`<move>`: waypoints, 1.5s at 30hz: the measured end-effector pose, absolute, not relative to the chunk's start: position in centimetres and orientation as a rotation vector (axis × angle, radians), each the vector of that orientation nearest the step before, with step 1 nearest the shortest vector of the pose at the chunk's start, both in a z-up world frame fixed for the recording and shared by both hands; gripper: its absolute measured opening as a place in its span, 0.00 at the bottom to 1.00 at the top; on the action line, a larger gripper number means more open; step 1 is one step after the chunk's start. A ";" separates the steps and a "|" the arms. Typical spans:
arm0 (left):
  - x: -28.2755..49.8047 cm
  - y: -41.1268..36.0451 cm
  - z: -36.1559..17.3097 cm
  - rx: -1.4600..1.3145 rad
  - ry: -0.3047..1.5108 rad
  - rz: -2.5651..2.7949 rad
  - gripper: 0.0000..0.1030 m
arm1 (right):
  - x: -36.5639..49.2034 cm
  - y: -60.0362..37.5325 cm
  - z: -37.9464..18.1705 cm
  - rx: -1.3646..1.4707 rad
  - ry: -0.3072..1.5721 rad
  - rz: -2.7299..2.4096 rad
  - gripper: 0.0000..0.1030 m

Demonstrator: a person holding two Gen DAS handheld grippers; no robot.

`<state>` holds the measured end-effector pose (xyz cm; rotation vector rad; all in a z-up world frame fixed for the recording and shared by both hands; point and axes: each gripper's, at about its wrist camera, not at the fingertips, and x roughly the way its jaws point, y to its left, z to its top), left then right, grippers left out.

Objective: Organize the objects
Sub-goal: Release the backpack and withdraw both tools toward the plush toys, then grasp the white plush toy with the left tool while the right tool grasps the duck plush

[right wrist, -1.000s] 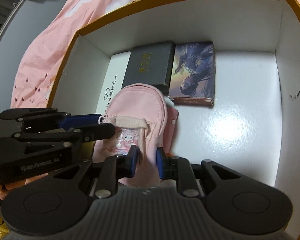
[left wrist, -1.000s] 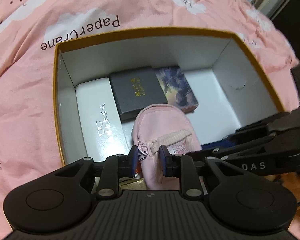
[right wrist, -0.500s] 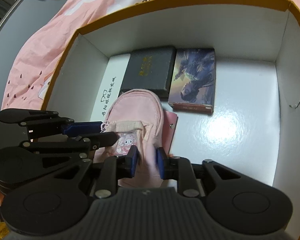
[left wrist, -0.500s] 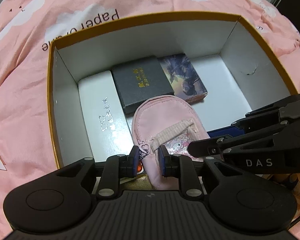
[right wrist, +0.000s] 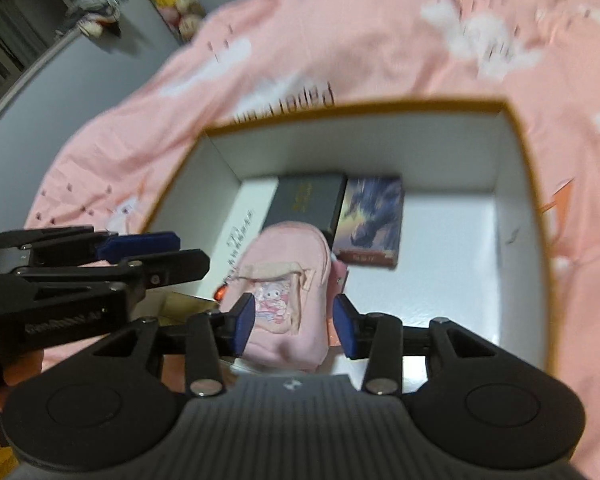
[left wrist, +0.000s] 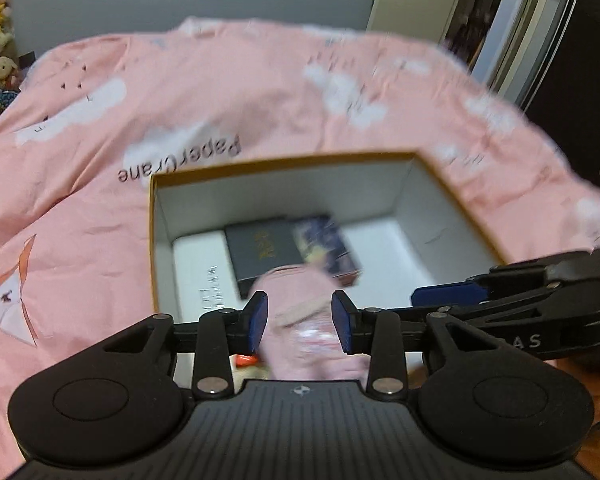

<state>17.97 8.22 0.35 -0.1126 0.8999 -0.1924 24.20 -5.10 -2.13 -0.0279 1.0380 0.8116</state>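
The pink pouch (right wrist: 288,300) is lying in the box (right wrist: 512,216), overlapping the black case (right wrist: 304,204) beside the card box (right wrist: 370,220). Both the left claw (left wrist: 299,322) and right claw (right wrist: 296,326) are hovering spread, gripping nothing.

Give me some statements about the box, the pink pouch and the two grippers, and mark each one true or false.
1. The pink pouch lies inside the box. True.
2. The left gripper is clamped shut on the pouch. False: its jaws stand apart, with the pouch seen between and beyond them.
3. The right gripper is open. True.
4. The dark grey case and the illustrated card box lie side by side in the box. True.
5. The box stands on a bare wooden table. False: it stands on a pink printed sheet.
6. The pouch is blue. False: it is pink, with a small cartoon patch.
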 end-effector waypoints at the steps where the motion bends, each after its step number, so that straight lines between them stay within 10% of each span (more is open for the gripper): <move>1: 17.2 8.0 0.9 -0.134 0.883 -0.199 0.41 | 23.6 -5.9 -1.5 -0.028 1.009 0.808 0.44; 11: 9.7 4.0 1.5 -0.308 0.869 -0.251 0.40 | 15.5 -16.9 1.7 0.020 0.814 0.659 0.43; 17: 8.4 1.0 -2.6 -0.379 0.997 -0.231 0.38 | 12.1 -20.5 -0.5 0.010 0.846 0.563 0.17; 28: 6.8 0.0 -5.1 -0.496 1.031 -0.190 0.38 | 11.1 -18.8 -5.9 -0.190 0.880 0.543 0.08; 45: 7.5 -0.8 -8.7 -0.537 1.218 -0.162 0.66 | 10.3 -18.9 -7.7 -0.017 1.078 0.701 0.07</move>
